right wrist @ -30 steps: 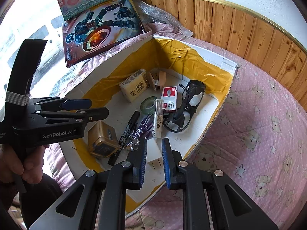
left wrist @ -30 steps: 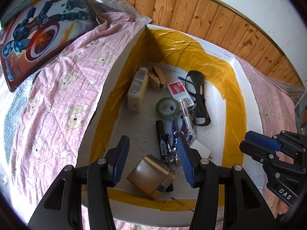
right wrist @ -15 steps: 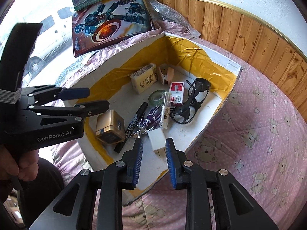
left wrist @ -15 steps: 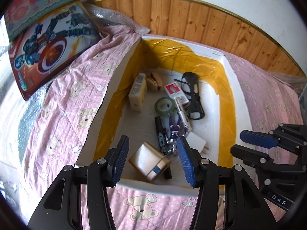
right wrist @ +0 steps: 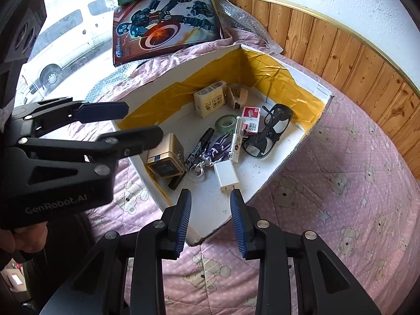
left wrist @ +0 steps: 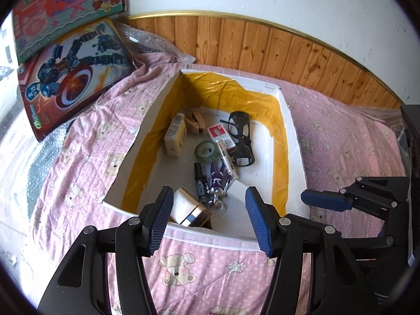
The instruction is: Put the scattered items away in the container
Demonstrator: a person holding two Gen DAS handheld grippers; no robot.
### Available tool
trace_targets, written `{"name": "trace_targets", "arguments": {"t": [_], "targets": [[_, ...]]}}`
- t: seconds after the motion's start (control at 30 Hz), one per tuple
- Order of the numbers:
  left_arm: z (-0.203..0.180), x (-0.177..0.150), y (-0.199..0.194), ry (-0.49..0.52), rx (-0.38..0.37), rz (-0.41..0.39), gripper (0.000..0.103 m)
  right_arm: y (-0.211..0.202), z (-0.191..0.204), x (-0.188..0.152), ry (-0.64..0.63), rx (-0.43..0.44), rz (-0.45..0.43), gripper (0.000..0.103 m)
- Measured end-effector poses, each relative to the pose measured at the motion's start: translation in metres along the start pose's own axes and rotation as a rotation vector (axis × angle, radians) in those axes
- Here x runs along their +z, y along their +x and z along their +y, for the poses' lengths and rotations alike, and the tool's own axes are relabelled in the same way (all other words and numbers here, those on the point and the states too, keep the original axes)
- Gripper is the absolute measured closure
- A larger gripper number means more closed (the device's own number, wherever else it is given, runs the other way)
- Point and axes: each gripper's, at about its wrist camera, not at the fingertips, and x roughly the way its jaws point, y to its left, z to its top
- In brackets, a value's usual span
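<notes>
Both my grippers, left (left wrist: 208,219) and right (right wrist: 211,219), spread, empty, at box (left wrist: 284,120) near rim; charger (right wrist: 227,177), gold tin (right wrist: 165,156) nearest inside.

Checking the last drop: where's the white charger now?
The white charger lies on the box floor near its front edge, just ahead of the open right gripper, beside the purple keychain.
</notes>
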Motion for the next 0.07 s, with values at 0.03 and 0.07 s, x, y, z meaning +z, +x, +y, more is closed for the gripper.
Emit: {"name": "trace_targets", "arguments": {"t": [0.03,0.07], "targets": [[-0.0002,-0.0007,-0.002,0.001,0.003,-0.002,0.043,-0.0008,0.0006,-0.0004,-0.001,0.0,0.0,0.07],[-0.0006,-0.0017,-0.0044,0.002,0.006,-0.005,0.043,-0.0018,0.0011,-0.0006,-0.002,-0.001,0.0,0.07]]}}
